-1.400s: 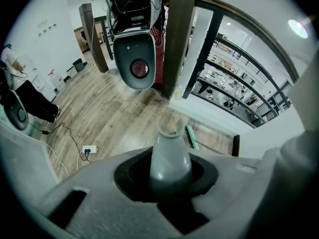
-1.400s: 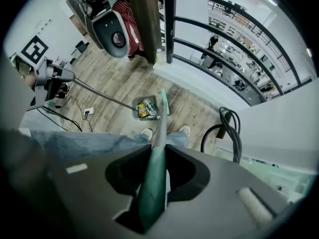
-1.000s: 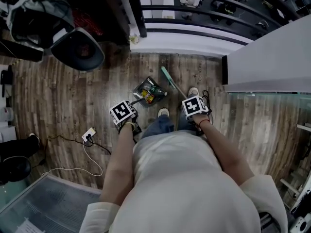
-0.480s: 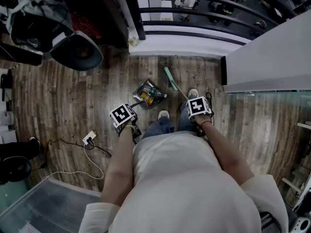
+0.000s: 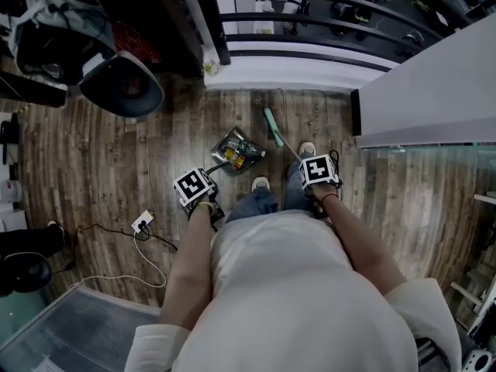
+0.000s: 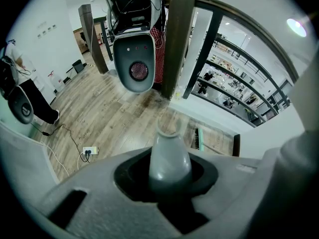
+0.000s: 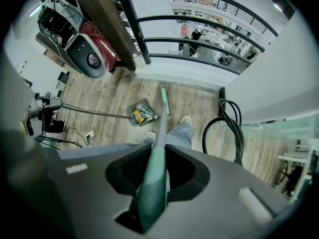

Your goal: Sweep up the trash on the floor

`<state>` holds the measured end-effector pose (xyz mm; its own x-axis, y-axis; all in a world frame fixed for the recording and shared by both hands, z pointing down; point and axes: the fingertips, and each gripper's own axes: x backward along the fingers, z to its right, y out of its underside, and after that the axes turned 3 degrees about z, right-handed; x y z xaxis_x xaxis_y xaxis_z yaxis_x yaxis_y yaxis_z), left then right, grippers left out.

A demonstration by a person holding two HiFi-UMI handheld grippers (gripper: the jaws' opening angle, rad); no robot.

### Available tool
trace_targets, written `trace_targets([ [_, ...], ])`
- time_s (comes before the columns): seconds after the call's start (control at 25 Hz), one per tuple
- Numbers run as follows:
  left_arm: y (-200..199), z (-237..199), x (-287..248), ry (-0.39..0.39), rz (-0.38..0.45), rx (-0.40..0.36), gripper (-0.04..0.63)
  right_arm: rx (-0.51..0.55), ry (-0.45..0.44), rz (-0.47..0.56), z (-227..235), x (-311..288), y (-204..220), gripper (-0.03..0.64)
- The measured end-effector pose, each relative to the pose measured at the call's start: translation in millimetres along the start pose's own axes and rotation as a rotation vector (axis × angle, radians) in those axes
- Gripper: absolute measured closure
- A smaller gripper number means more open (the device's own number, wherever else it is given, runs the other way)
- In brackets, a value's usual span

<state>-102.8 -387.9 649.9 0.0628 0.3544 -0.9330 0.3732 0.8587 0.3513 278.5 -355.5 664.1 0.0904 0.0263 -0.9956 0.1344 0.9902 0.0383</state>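
A grey dustpan (image 5: 236,152) holding colourful trash lies on the wood floor ahead of my feet. Its long grey handle (image 6: 169,158) runs back into my left gripper (image 5: 200,194), which is shut on the handle's end. My right gripper (image 5: 316,178) is shut on the green broom handle (image 7: 154,183). The green broom head (image 5: 271,126) rests on the floor just right of the dustpan, and appears again (image 7: 163,101) in the right gripper view, next to the dustpan (image 7: 141,113). The marker cubes hide both sets of jaws in the head view.
A white power strip (image 5: 141,223) with a trailing cable lies on the floor at left. A large black-and-white machine (image 5: 120,84) and a dark post (image 5: 198,22) stand at back left. A railing (image 5: 310,22) runs along the back, a white wall (image 5: 434,91) at right.
Almost nothing. My left gripper has shifted slightly toward me with the dustpan handle; dustpan and broom head stay in place.
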Motion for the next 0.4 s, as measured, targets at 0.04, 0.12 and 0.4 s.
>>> trace_targets([
  [0.04,-0.5,-0.2,0.2,0.001,0.001,0.0,0.502,0.0,0.0,-0.001,-0.2,0.3,0.1,0.518],
  [0.12,-1.5,0.0,0.4,0.001,0.001,0.0,0.502,0.0,0.001,-0.004,-0.3,1.1,-0.3,0.518],
  [0.4,-2.1,2.4,-1.1,-0.003,0.009,-0.003,0.502,0.002,-0.009,-0.02,-1.2,-3.1,-0.3,0.518],
])
